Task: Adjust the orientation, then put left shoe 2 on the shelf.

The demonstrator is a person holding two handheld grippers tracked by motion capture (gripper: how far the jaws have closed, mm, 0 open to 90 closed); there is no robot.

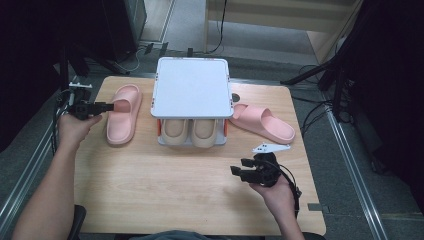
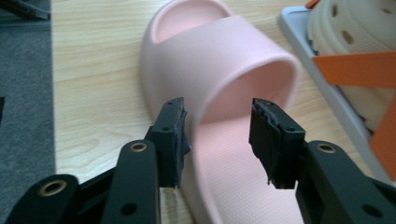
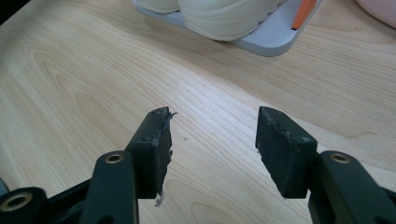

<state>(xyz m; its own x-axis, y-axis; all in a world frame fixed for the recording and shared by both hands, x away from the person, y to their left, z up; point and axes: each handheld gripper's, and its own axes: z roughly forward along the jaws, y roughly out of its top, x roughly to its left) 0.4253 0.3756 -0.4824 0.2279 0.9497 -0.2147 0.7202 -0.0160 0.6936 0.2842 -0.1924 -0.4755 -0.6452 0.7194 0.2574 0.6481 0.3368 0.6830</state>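
We see the left tongs (image 1: pixel 109 106) at the left side of the wooden counter (image 1: pixel 175 185), level with the heel end of a pink slipper (image 1: pixel 123 114) that lies flat there with its sole down. In the left gripper view the two black jaws stand apart on either side of that slipper's (image 2: pixel 219 84) side wall, close to it but not pressing, so nothing is gripped. The slipper sits just left of a grey two-level shoe rack (image 1: pixel 192 87), on whose lower shelf a pair of cream clogs (image 1: pixel 189 132) rests side by side, toes toward us. A second pink slipper (image 1: pixel 262 123) lies at an angle on the counter to the right of the rack. The right tongs (image 1: pixel 239 172) hang low over bare wood near the front right of the counter, well apart from both slippers; in the right gripper view their jaws are spread wide with only the counter (image 3: pixel 93 93) between them and the rack's edge (image 3: pixel 275 39) beyond.
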